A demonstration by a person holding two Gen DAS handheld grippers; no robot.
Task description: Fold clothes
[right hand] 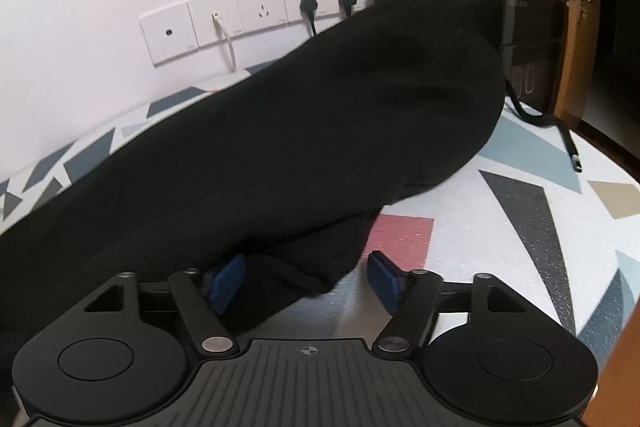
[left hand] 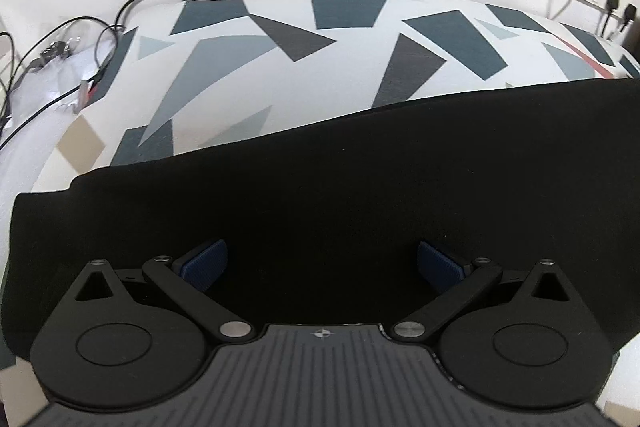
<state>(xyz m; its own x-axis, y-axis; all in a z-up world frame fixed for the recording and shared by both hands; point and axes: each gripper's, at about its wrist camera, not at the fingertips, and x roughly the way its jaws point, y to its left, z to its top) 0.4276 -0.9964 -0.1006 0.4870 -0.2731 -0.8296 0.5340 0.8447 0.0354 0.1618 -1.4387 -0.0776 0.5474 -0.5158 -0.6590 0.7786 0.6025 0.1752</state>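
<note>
One black garment (left hand: 360,187), soft, limp and likely light, lies along the table (left hand: 280,67) by the wall; your left tool (left hand: 322,263) is spread above it, your right tool (right hand: 306,279) parted astride a corner, so pinch hems.

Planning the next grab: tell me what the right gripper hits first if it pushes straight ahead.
Most likely the black garment: its corner already lies between the open jaws of the right gripper, with the patterned table cover just beneath. Depth is hard to judge.
</note>
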